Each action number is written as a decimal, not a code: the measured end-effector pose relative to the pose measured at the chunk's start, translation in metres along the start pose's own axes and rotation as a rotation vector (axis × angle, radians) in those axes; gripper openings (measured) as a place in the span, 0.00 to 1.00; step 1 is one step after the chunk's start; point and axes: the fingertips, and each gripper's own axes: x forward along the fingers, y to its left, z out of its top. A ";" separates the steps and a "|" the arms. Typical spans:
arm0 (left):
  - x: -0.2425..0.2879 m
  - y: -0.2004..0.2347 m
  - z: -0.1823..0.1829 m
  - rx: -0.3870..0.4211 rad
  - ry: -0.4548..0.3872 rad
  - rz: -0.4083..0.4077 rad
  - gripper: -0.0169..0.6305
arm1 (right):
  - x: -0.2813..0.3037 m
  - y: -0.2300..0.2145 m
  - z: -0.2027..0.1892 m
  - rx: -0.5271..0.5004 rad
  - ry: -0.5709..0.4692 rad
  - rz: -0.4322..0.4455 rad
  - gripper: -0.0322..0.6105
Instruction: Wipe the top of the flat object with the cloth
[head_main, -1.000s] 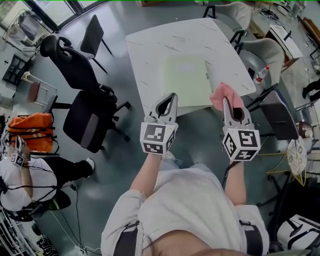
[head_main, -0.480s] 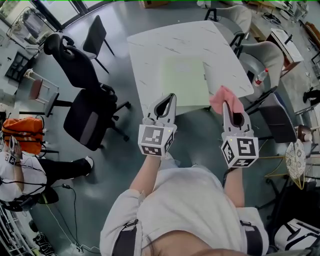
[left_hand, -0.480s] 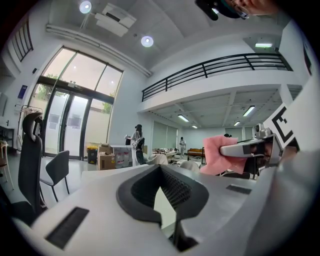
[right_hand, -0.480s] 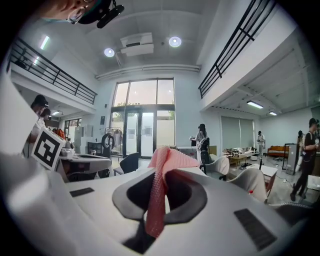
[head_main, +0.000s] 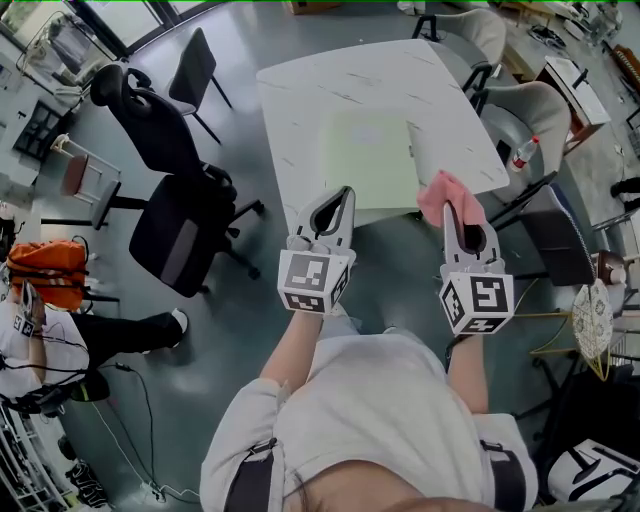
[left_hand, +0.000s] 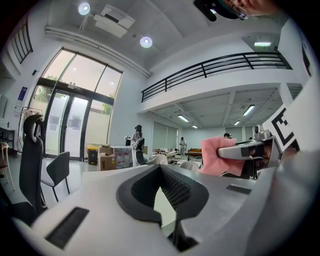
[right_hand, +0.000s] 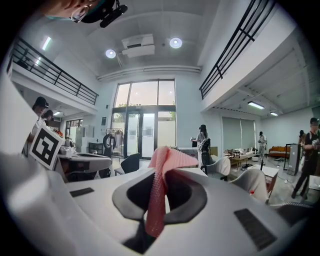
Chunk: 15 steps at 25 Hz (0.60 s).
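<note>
A white marble-patterned table (head_main: 320, 90) at upper centre, on a grey floor (head_main: 230, 300), bears a pale green flat mat (head_main: 370, 160). The right gripper (head_main: 455, 207) clamps a pink cloth (head_main: 446, 187) at the table's near right edge. The left gripper (head_main: 345, 194) is closed on nothing.

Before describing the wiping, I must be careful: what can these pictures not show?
Head view: the left tool hides a near corner of the green sheet.
Head view: dirt on the sheet is too small to see.
Right gripper view: the pink cloth blocks the middle; no sheet shows.
</note>
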 end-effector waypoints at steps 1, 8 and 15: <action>0.000 0.000 0.000 -0.001 -0.001 0.000 0.04 | 0.000 0.000 -0.001 0.003 -0.001 0.000 0.10; -0.002 0.000 0.000 -0.009 -0.003 -0.001 0.05 | 0.000 0.001 0.000 0.003 -0.006 0.002 0.10; -0.001 0.001 -0.001 -0.011 -0.007 -0.007 0.05 | 0.001 0.003 0.000 0.005 -0.014 0.000 0.10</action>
